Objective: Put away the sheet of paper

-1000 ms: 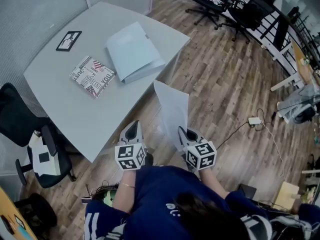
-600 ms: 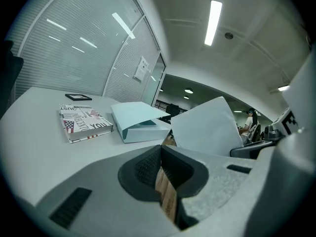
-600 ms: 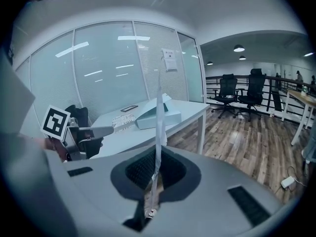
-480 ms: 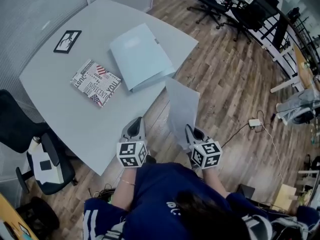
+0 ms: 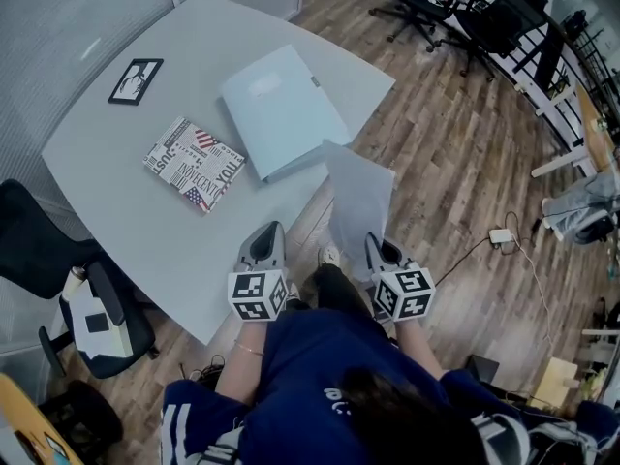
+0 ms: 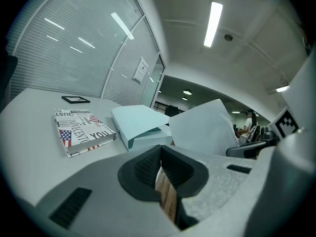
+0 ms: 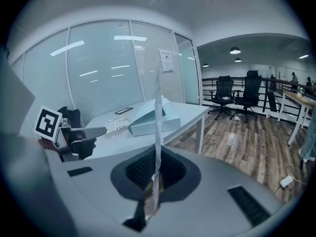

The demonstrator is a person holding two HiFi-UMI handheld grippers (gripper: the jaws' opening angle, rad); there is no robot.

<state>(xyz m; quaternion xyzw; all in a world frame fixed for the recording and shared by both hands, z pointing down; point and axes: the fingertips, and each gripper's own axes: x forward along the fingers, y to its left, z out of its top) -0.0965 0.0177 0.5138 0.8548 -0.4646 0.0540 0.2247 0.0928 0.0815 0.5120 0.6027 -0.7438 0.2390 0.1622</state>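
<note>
Pinching the sheet of paper point(image 5: 359, 197) at its near end, my right gripper point(image 5: 374, 246) has both jaws pressed flat against the paper, and the right gripper view shows it edge-on as one thin upright line rising from between them. I read that grip as deliberate: clamped in line with the jaws, the sheet stands stiff instead of flopping over. It hangs in the air above the wood floor point(image 5: 455, 153), just off the grey table point(image 5: 126, 221), with its far corner near the light blue folder point(image 5: 283, 109) (the likely home for it, I'd judge). Its long axis runs away from me and upward, pointing toward that folder, with its broad faces turned to either side. My left gripper point(image 5: 269, 232) sits beside it over the table's near edge, jaws closed together on nothing, probably kept free to lift the folder's cover. The patterned book point(image 5: 194, 163) lies apart, left of the folder.
</note>
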